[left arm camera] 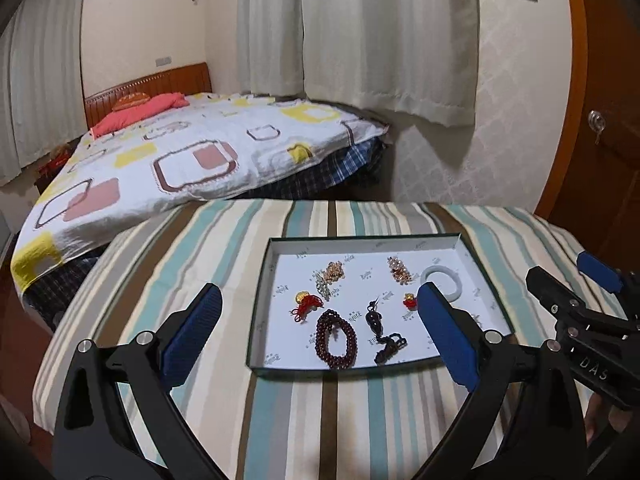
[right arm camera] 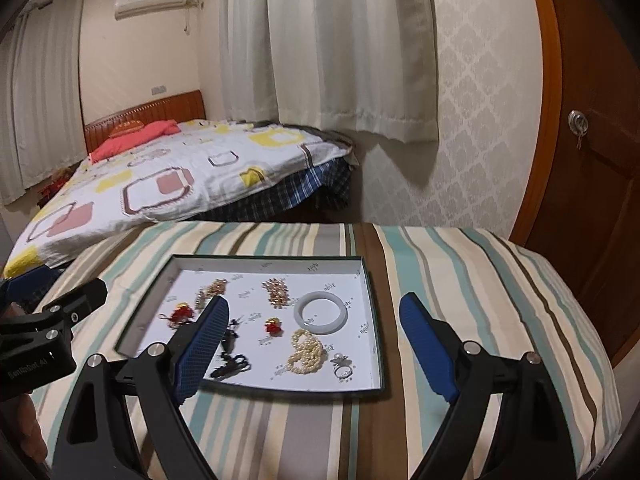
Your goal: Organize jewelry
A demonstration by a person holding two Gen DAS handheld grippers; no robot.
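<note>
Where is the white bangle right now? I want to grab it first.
The white bangle lies in the box lid, toward its right wall in the right wrist view, just behind the pearl strand and right of the small red charm.

— Left gripper [left arm camera: 320, 336]: matte black curved arms, triangular cut-outs, round silver screws at the pivots.
— Fingers [left arm camera: 192, 332]?
— Padded in ribbed blue rubber, long and flat.
— Right gripper [right arm camera: 314, 344]: same black frame, same silver screws, same blue textured pads [right arm camera: 426, 344].
— Markings?
— White letters "DAS" on the right gripper's black body, seen from the left wrist camera; small white lettering, hard to read, on the left one's body from the right wrist camera.
— Skin?
— Bare fingers, only partly visible, at the lower edges behind both bodies.
</note>
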